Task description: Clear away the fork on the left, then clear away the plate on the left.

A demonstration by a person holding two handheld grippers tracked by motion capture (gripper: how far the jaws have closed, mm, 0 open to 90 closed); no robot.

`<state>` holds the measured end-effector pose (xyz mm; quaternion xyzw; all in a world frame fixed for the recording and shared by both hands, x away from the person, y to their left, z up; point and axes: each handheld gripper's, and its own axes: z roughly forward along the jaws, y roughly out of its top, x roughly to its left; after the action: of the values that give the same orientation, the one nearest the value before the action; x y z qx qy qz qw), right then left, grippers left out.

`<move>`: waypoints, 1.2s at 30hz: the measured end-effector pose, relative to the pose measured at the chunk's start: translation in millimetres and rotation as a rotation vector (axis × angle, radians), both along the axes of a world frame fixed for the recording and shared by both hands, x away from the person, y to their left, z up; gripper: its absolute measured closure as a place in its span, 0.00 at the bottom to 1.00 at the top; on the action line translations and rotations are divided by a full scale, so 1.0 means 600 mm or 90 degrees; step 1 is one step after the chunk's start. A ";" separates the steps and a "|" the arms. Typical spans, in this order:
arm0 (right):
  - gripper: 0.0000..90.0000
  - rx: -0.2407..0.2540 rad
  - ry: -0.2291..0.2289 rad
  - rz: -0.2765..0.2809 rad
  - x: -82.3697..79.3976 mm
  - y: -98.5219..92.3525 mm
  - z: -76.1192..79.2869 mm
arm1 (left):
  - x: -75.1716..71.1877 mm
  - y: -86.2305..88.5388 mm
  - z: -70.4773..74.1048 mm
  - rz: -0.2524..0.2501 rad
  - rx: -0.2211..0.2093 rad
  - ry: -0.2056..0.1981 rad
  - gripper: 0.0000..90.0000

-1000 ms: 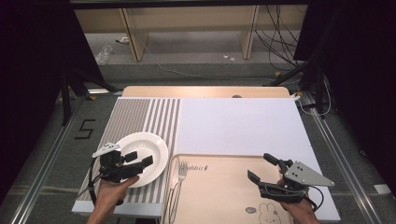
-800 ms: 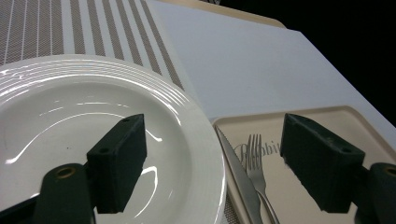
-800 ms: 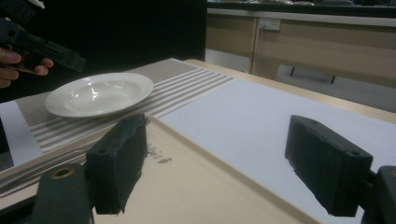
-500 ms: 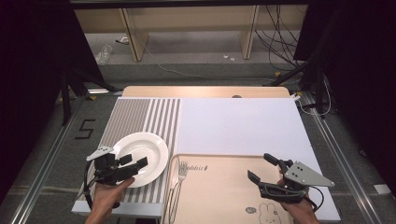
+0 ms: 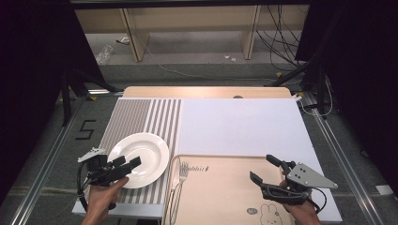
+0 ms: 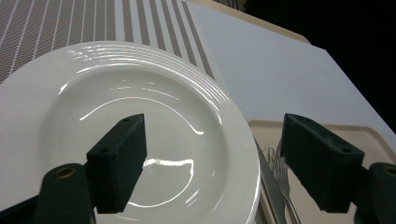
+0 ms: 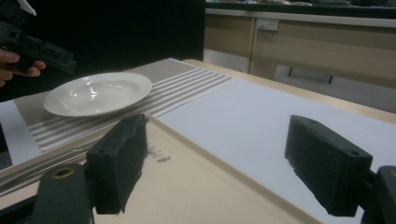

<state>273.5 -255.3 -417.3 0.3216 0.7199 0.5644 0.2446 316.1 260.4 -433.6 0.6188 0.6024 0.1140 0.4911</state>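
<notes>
Your left gripper (image 5: 127, 166) hangs wide open and empty over the near-left rim of the white plate (image 5: 141, 157), which sits on the striped mat (image 5: 141, 117) by the table's near-left corner.

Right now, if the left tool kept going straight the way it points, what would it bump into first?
Probably the white plate: the left tool hangs open over its near rim, aimed across the bowl. Height above it is unclear.
</notes>
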 end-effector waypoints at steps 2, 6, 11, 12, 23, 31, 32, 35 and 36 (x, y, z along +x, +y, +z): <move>0.24 -0.004 0.000 0.001 0.000 0.001 0.000 | -0.002 0.004 -0.001 0.006 0.000 0.003 0.25; 0.24 -0.005 0.000 0.004 0.000 0.003 0.000 | -0.004 0.013 -0.003 0.026 -0.009 0.010 0.25; 0.24 -0.001 0.001 0.003 0.001 0.001 0.000 | -0.003 0.024 -0.007 0.050 -0.026 0.026 0.25; 0.24 -0.001 0.001 0.003 0.002 0.001 0.000 | -0.003 0.026 -0.008 0.053 -0.030 0.029 0.25; 0.24 -0.009 0.004 0.012 0.004 0.011 -0.002 | -0.004 0.054 -0.016 0.098 -0.051 0.046 0.25; 0.24 -0.007 -0.002 0.006 0.001 0.008 0.002 | -0.007 0.074 -0.019 0.132 -0.088 0.064 0.23; 0.24 -0.007 -0.002 0.005 0.000 0.008 0.003 | -0.007 0.077 -0.020 0.138 -0.088 0.069 0.22; 0.24 -0.006 -0.004 0.005 -0.001 0.008 0.004 | -0.005 0.083 -0.023 0.150 -0.093 0.084 0.21; 0.24 -0.008 -0.004 0.004 0.000 0.007 0.003 | -0.005 0.085 -0.024 0.156 -0.095 0.089 0.21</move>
<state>273.4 -250.9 -415.3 0.3156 0.7237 0.5617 0.2471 313.1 311.1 -447.9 0.5090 0.7127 0.0847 0.4753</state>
